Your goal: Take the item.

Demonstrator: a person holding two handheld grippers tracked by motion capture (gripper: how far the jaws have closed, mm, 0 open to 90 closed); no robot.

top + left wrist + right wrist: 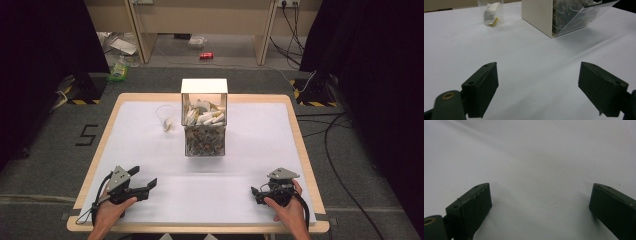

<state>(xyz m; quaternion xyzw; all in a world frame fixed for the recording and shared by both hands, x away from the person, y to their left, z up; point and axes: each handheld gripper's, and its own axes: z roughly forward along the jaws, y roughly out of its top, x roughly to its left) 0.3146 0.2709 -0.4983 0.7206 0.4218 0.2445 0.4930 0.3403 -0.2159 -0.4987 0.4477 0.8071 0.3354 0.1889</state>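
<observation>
Two grippers rest low on the white counter [150, 150], the left gripper [145, 181] and right gripper [256, 194] both spread wide, holding nothing. Farther back stand the packet-filled dispenser box [204, 117] and, just left, a clear cup [165, 118].

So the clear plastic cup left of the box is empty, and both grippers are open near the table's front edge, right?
Not quite: the high view and the left gripper view show the cup holding a white packet. Both grippers, left and right, are open.
</observation>
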